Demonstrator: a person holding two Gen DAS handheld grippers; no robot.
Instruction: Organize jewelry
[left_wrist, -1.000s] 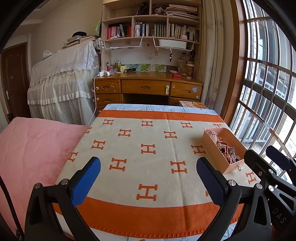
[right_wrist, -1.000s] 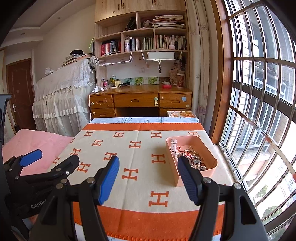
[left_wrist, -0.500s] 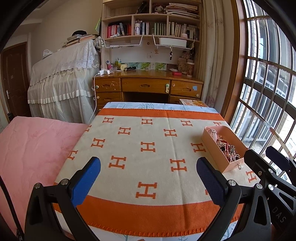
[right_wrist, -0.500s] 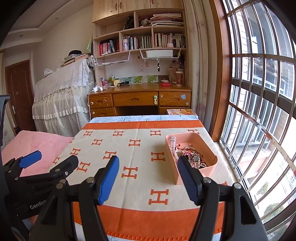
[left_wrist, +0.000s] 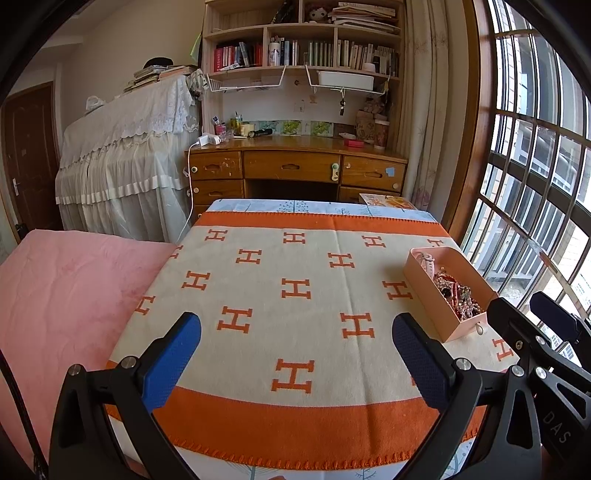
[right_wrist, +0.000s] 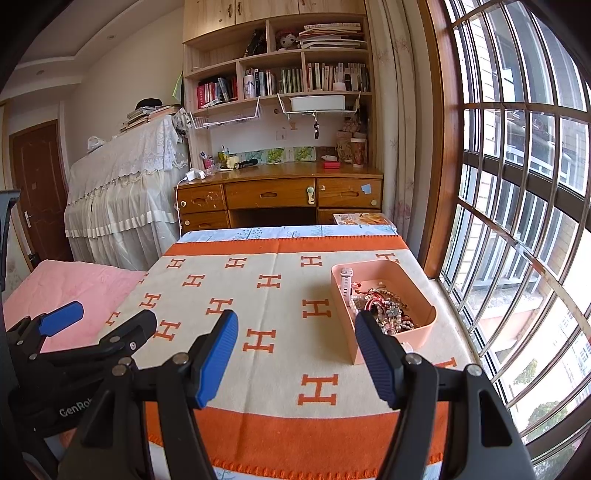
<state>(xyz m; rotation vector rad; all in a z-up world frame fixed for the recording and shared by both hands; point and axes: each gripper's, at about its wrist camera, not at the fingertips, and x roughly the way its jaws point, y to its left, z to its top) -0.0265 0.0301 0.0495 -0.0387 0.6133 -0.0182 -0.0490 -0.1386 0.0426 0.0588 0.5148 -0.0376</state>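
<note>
Inside pink tray (right_wrist: 421, 334), jewelry (right_wrist: 388, 314) tangled (pieces indistinct)

Both views have drifted slightly, the pink tray (right_wrist: 424, 334) sitting a little lower in the right wrist view.

Both tongs (left_wrist: 295, 347) (right_wrist: 295, 343) agape, empty.

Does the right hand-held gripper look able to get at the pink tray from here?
Probably yes. The right hand-held gripper is open, the pink tray sits just ahead to its right, and nothing lies between them.
</note>
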